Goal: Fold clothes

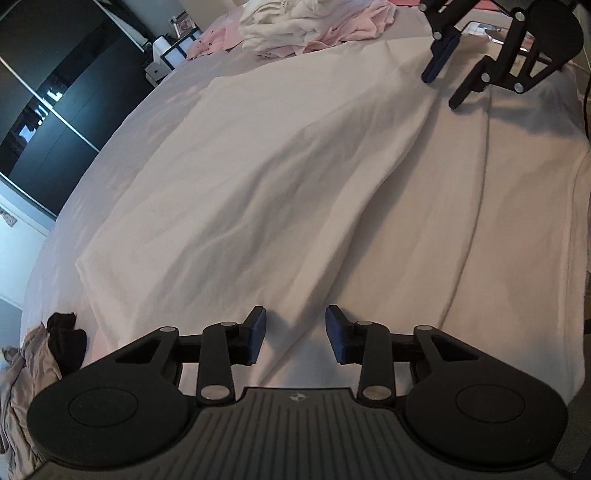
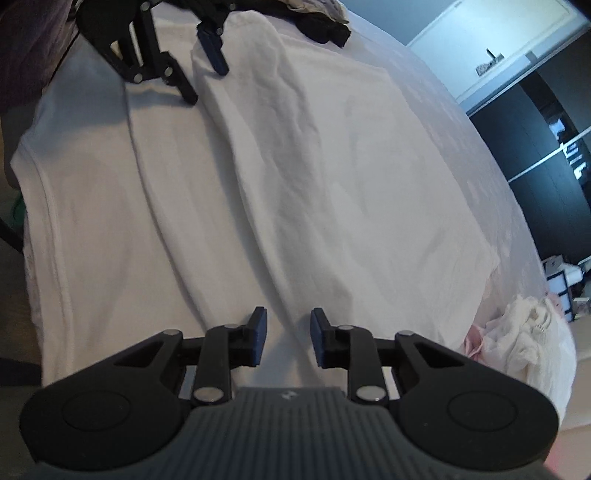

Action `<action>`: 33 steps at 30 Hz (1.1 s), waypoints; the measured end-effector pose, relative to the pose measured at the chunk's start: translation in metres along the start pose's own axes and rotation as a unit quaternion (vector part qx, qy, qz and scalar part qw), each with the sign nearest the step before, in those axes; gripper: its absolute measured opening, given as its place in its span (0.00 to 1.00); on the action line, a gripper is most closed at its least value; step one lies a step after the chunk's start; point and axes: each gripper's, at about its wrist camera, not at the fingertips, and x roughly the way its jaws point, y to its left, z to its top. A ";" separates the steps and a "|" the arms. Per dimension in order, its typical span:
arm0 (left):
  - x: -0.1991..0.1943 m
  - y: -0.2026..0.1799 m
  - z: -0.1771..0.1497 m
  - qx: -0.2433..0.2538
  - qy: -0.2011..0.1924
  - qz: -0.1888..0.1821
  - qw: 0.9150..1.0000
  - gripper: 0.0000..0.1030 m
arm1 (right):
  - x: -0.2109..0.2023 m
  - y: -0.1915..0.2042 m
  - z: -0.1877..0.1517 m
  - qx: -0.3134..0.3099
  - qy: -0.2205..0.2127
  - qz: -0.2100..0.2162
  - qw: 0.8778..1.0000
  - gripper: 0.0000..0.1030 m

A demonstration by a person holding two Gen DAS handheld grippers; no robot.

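Observation:
A large white garment lies spread over the bed, with one side folded over so that a long ridge runs along its length. At one end of that ridge my left gripper hovers just above the cloth, open, with nothing pinched between its blue pads. At the far end, my right gripper is also open over the fold. In the right wrist view the right gripper straddles the ridge of the white garment, and the left gripper is at the top left.
A pile of white and pink clothes lies on the bed past the garment's far end, also in the right wrist view as the pile. Grey and black clothes lie by the left gripper. A dark wardrobe stands beyond the bed.

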 end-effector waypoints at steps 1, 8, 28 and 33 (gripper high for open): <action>0.000 -0.001 0.000 0.007 -0.001 -0.001 1.000 0.13 | 0.002 0.003 0.000 -0.021 0.000 -0.008 1.000 0.26; -0.025 0.010 0.002 0.005 -0.004 0.001 1.000 0.00 | -0.015 -0.005 -0.002 -0.013 -0.019 -0.027 0.999 0.00; -0.044 0.017 -0.028 -0.056 0.057 -0.076 0.994 0.36 | -0.042 0.000 -0.014 0.047 -0.030 0.047 0.997 0.35; -0.054 0.074 -0.030 -0.182 0.022 -0.073 0.980 0.46 | -0.039 -0.038 -0.020 0.133 -0.006 0.027 0.991 0.35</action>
